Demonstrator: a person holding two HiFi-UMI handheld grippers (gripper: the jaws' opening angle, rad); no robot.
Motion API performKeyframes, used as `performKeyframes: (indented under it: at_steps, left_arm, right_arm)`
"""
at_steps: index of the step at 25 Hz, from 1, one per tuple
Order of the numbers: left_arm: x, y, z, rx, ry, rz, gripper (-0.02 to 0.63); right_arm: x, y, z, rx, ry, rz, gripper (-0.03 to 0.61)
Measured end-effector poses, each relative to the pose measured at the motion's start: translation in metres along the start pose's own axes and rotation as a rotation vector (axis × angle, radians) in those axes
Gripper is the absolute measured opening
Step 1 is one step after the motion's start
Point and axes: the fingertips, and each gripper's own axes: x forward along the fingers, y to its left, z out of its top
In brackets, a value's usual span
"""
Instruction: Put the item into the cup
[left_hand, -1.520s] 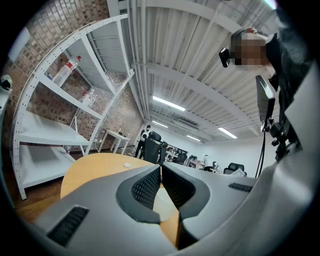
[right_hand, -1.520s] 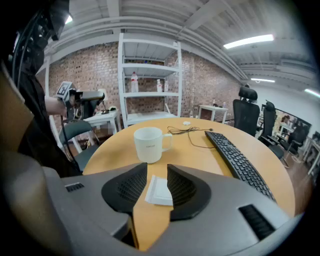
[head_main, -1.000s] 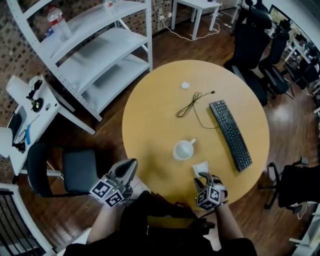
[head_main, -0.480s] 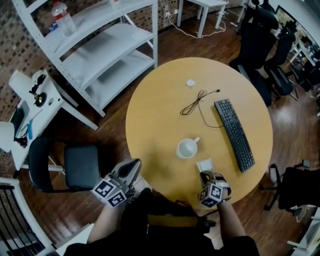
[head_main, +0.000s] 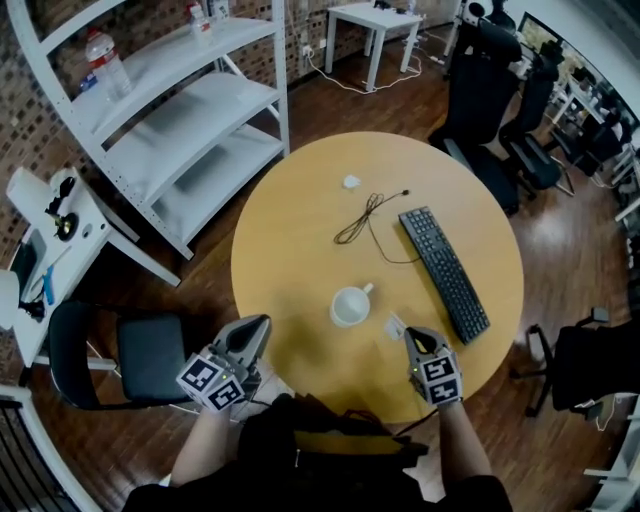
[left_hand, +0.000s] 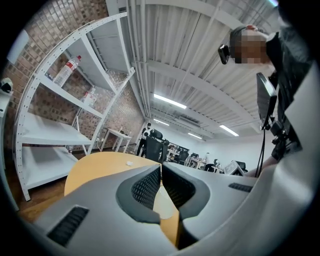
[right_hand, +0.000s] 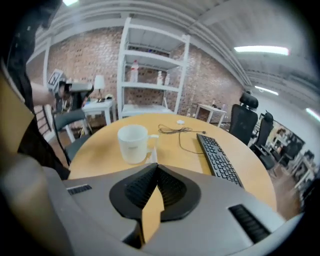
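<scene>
Right gripper: my fingers are pressed together. A thin white item stands edge-on at their tips, pinched between them. In the head view the same white item shows as a small patch directly at the tip of the right gripper, over the table.

Cup: white, upright, open side up, straight ahead of my right fingertips and slightly to their left, with its handle pointing right. The item is near the cup but not in it; the head view shows the cup apart from the item.

Keyboard: ahead and to the right of my right fingers, running away from them. A thin black cable lies beyond the cup.

Left gripper: my fingers meet at the tips with nothing between them. In the head view the left gripper sits at the table's near edge, left of the cup and well apart from it.
</scene>
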Motion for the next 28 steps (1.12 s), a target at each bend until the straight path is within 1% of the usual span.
performKeyframes:
  at_steps: [3,5,6,9,12,15,18,23,28]
  left_arm:
    - [0.006,0.001,0.016,0.024,-0.038,-0.006,0.005]
    - [0.007,0.001,0.026,0.04,-0.061,-0.01,0.005]
    - [0.006,0.001,0.03,0.048,-0.071,-0.009,0.005]
    - [-0.009,0.008,0.039,0.063,-0.098,0.028,0.005]
    - [-0.024,0.015,0.045,0.069,-0.132,0.078,0.005]
    - [-0.04,0.021,0.041,0.052,-0.15,0.114,0.005]
    - [-0.059,0.026,0.036,0.04,-0.162,0.157,0.005]
    - [-0.09,0.033,0.031,0.023,-0.18,0.227,0.005]
    - [-0.112,0.035,0.023,0.009,-0.175,0.276,0.005]
  right_arm:
    - [-0.018,-0.015,0.032,0.154,-0.129,0.016,0.0]
    - [-0.027,-0.022,0.055,0.213,-0.202,0.033,0.0]
    - [-0.03,-0.024,0.067,0.222,-0.229,0.036,0.0]
    - [-0.032,-0.02,0.098,0.169,-0.271,0.038,0.0]
    - [-0.027,-0.015,0.111,0.117,-0.291,0.057,0.0]
    - [-0.023,-0.006,0.127,0.091,-0.314,0.092,0.0]
    - [-0.015,0.01,0.14,0.091,-0.335,0.142,0.0]
    - [0.003,0.039,0.147,0.072,-0.325,0.206,0.0]
    - [0.014,0.052,0.139,0.054,-0.293,0.222,0.0]
